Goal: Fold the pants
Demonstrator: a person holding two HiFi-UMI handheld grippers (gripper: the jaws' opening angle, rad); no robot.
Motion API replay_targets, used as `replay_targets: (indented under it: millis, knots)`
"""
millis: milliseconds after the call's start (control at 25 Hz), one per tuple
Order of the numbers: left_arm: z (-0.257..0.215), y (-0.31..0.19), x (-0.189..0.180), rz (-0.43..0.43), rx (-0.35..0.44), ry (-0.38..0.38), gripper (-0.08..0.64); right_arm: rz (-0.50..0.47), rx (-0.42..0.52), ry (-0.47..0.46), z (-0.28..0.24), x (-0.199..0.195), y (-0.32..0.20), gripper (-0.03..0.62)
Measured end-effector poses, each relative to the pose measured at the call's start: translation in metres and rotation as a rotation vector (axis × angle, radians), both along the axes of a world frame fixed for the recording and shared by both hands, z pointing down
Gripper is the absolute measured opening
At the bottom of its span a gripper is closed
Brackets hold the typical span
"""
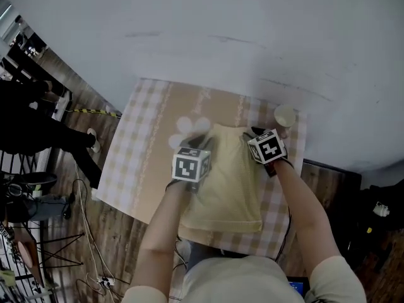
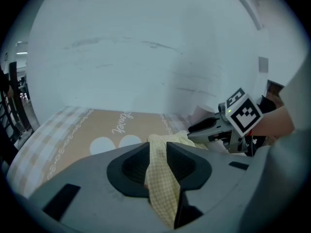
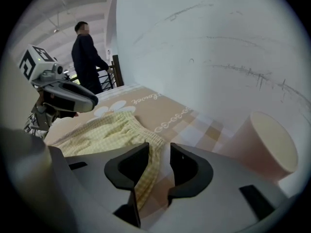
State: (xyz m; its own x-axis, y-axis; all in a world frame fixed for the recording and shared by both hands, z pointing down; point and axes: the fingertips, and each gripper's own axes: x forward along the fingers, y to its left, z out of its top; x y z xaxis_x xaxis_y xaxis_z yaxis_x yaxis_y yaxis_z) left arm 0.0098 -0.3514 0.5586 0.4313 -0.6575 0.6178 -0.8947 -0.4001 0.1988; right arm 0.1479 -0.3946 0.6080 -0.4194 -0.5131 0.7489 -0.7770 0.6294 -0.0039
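Pale yellow checked pants (image 1: 222, 185) lie flat in a folded oblong on the checked tablecloth (image 1: 142, 141), waistband at the far end. My left gripper (image 1: 201, 141) is at the far left corner of the waistband. In the left gripper view the cloth (image 2: 163, 183) runs loosely through the gap between the parted jaws of that gripper (image 2: 158, 147). My right gripper (image 1: 253, 133) is at the far right corner. In the right gripper view a fold of the pants (image 3: 109, 132) hangs against one jaw of it (image 3: 159, 152), with a gap to the other.
A paper cup (image 1: 285, 116) stands on the cloth just beyond the right gripper, close to the white wall (image 1: 252, 36); it also shows as a cup (image 3: 265, 142) at the right. A person in dark clothes (image 3: 87, 57) stands far left. Cables lie on the wooden floor (image 1: 95, 232).
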Motion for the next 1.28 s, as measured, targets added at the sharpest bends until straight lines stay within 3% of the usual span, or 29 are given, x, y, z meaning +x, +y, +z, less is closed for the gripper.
replay_targets:
  millis: [400,600,640,760,1000,1280]
  knots:
    - [0.052,-0.03,-0.003,0.063,-0.126,-0.171,0.154,-0.079,-0.107,-0.033,0.017,-0.009,0.001,0.143]
    - [0.059,-0.033,-0.001,0.069,-0.163,-0.184,0.153,-0.089,-0.13,-0.017,0.017,-0.011,0.002,0.136]
    - [0.061,-0.032,-0.001,0.062,-0.177,-0.179,0.148,-0.091,-0.128,-0.015,0.017,-0.012,0.003,0.1]
    - [0.064,-0.027,0.002,0.041,-0.206,-0.163,0.089,-0.09,-0.105,-0.01,0.017,-0.014,0.006,0.073]
    - [0.05,-0.019,0.006,0.054,-0.143,-0.197,0.043,-0.12,-0.007,-0.008,-0.001,-0.013,0.011,0.041]
    - [0.009,0.013,0.011,0.069,-0.037,-0.086,0.035,-0.17,0.132,-0.072,-0.047,-0.013,0.039,0.041]
